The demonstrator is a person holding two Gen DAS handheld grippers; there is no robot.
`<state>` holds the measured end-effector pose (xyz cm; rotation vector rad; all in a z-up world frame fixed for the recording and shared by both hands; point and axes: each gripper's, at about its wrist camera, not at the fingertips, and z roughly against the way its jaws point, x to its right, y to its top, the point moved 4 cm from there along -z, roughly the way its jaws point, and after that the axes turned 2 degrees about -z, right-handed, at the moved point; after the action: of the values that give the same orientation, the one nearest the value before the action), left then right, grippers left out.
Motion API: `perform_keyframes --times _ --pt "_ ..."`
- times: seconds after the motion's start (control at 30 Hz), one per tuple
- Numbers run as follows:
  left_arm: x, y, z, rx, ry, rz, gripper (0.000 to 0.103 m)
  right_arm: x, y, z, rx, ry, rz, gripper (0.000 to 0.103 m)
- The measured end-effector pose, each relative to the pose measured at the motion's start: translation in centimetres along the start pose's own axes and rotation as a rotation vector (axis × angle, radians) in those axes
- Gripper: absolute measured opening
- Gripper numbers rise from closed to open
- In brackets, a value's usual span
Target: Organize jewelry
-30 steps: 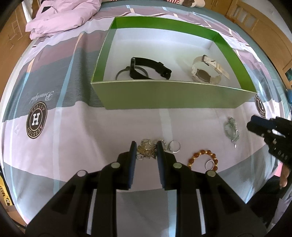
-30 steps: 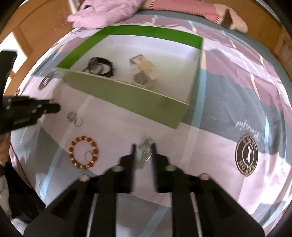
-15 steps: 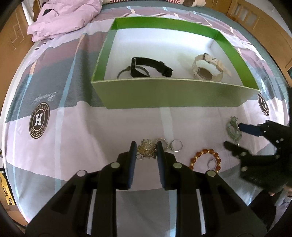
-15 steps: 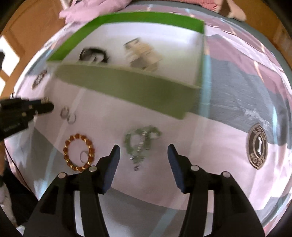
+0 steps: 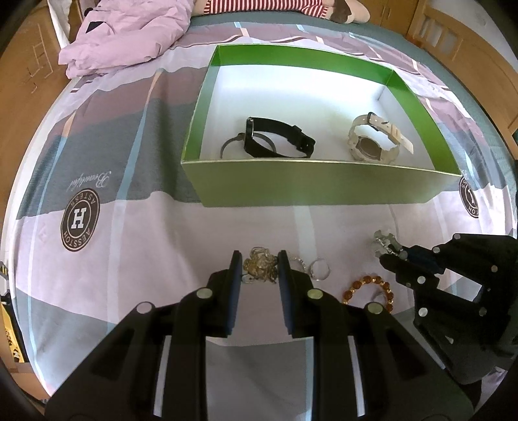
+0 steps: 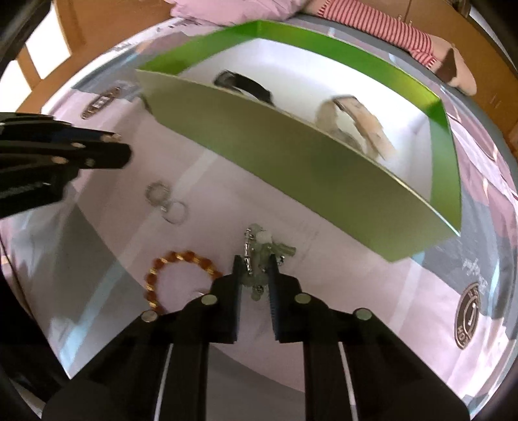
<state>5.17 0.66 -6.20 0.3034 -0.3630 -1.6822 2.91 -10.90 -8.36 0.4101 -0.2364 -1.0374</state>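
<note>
A green box (image 5: pixel 317 186) on the bed holds a black watch (image 5: pixel 275 142) and a beige watch (image 5: pixel 375 142). My left gripper (image 5: pixel 257 268) is shut on a gold and silver jewelry cluster (image 5: pixel 260 265) lying on the sheet in front of the box. My right gripper (image 6: pixel 255 268) is shut on a pale green bracelet with a silver clasp (image 6: pixel 264 251); it also shows in the left wrist view (image 5: pixel 383 243). An amber bead bracelet (image 5: pixel 369 288) and silver rings (image 5: pixel 319 268) lie between the grippers.
A pink quilt (image 5: pixel 126 32) and a striped plush toy (image 5: pixel 285 6) lie at the back of the bed. Wooden furniture (image 5: pixel 469 48) stands at the right. The sheet carries round logos (image 5: pixel 79 220).
My right gripper opened, moved forward over the green bracelet and closed on it. My left gripper stayed shut on the jewelry cluster and hardly moved.
</note>
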Motion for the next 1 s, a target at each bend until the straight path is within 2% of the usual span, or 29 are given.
perform_keyframes --times 0.37,0.83,1.0 --pt "0.4 0.1 0.4 0.028 0.002 -0.008 0.022 1.5 0.7 1.5 0.058 0.015 -0.054 0.007" --pt "-0.2 1.0 2.5 0.13 -0.004 0.017 0.022 2.5 1.5 3.7 0.136 0.039 -0.106 0.007" --pt "-0.2 1.2 2.6 0.134 -0.007 0.022 0.022 3.0 1.8 4.2 0.157 0.044 -0.125 0.007"
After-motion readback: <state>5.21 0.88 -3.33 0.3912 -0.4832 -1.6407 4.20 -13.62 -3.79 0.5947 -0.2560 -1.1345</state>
